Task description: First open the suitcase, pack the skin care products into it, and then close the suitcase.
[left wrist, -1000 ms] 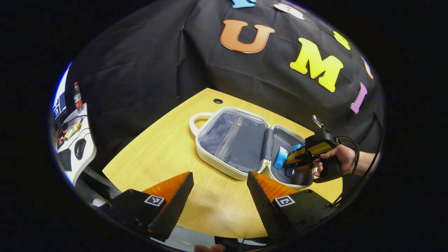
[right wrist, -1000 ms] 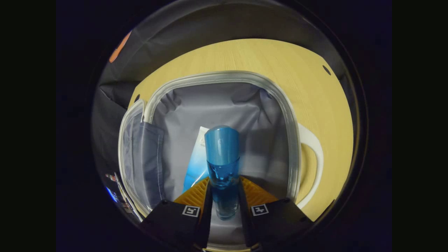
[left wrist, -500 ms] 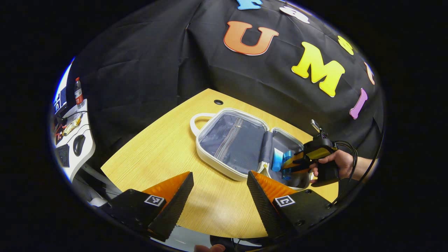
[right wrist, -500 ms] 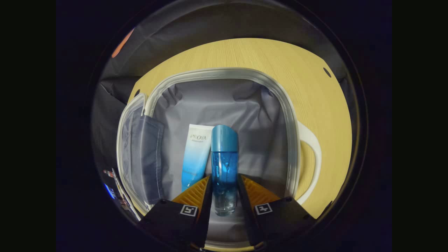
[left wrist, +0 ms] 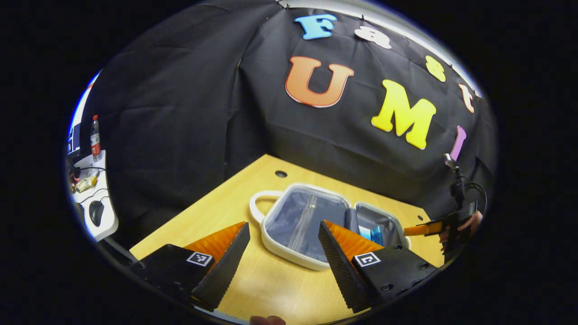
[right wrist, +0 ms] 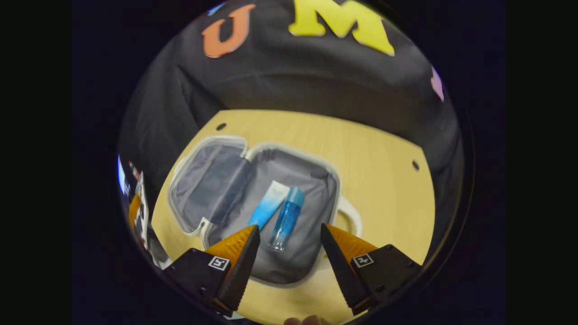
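**Above the open suitcase, both grippers empty**

At the bottom of the right gripper view, the right gripper (right wrist: 289, 237) hangs over the suitcase (right wrist: 316, 174) with fingers spread, holding nothing. The left gripper (left wrist: 282, 234) (low in the left gripper view) is likewise released above the wooden table (left wrist: 216, 210). A white desk (left wrist: 101, 225) sits at far left. Inside the grey lining, mid-frame, a blue bottle (right wrist: 286, 219) and tube (right wrist: 269, 205) lie side by side
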Demonstrator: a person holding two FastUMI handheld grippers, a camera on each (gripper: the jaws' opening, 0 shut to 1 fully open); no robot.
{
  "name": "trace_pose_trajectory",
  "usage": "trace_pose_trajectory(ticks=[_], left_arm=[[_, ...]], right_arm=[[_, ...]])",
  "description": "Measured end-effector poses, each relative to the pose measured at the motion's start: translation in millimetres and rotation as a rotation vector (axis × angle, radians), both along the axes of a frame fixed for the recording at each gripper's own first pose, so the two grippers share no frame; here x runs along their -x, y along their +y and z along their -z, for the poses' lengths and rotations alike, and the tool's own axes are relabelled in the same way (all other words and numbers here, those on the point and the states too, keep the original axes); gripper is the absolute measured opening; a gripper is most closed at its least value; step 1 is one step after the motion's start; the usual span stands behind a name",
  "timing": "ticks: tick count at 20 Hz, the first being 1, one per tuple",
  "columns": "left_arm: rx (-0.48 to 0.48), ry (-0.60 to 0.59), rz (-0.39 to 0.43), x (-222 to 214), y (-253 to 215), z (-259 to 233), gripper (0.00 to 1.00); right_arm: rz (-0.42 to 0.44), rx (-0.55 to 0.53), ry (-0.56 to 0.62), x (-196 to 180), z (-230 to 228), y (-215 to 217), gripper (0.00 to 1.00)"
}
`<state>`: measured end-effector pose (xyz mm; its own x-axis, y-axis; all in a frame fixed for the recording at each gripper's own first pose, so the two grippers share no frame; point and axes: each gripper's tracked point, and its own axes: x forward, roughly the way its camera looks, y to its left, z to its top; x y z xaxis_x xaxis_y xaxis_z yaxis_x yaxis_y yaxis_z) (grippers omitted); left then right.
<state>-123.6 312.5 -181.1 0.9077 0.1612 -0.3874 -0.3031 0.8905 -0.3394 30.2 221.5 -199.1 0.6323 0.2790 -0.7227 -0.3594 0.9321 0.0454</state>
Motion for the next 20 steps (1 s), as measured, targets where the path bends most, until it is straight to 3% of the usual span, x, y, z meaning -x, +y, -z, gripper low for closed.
trace_pose_trajectory(ticks=[4, 10, 13, 16, 17, 18, 19, 20], left_arm=[[0.167, -0.102, -0.003, -36.7, 34.4, 7.5, 0.98], [0.348, -0.009, -0.007, -87.0, 80.1, 86.4, 0.97], [0.473, 0.047, 0.029, -110.5, 74.9, 116.0, 0.93], [0.480, 0.117, 0.032, -126.1, 73.4, 142.5, 0.82], [0.477, 0.132, 0.026, -130.3, 75.0, 145.8, 0.92], [0.473, 0.148, 0.019, -135.3, 75.8, 149.9, 0.75], [0.472, 0.164, 0.006, -137.1, 78.3, 152.9, 0.84], [0.475, 0.184, -0.006, -139.1, 80.3, 155.3, 0.51]], right_arm=[[-0.165, -0.056, -0.248, 30.0, -71.5, -5.3, 0.78], [-0.199, 0.019, -0.393, 56.1, -104.5, -57.3, 0.80], [-0.173, 0.017, -0.360, 66.1, -97.0, -64.8, 0.80], [-0.126, -0.008, -0.323, 66.7, -93.8, -71.9, 0.80], [-0.127, -0.006, -0.322, 65.9, -93.9, -74.1, 0.78], [-0.128, -0.004, -0.322, 67.0, -93.9, -75.0, 0.78], [-0.127, -0.010, -0.323, 67.9, -95.3, -75.4, 0.80], [-0.122, -0.016, -0.324, 67.9, -97.2, -75.5, 0.80]])
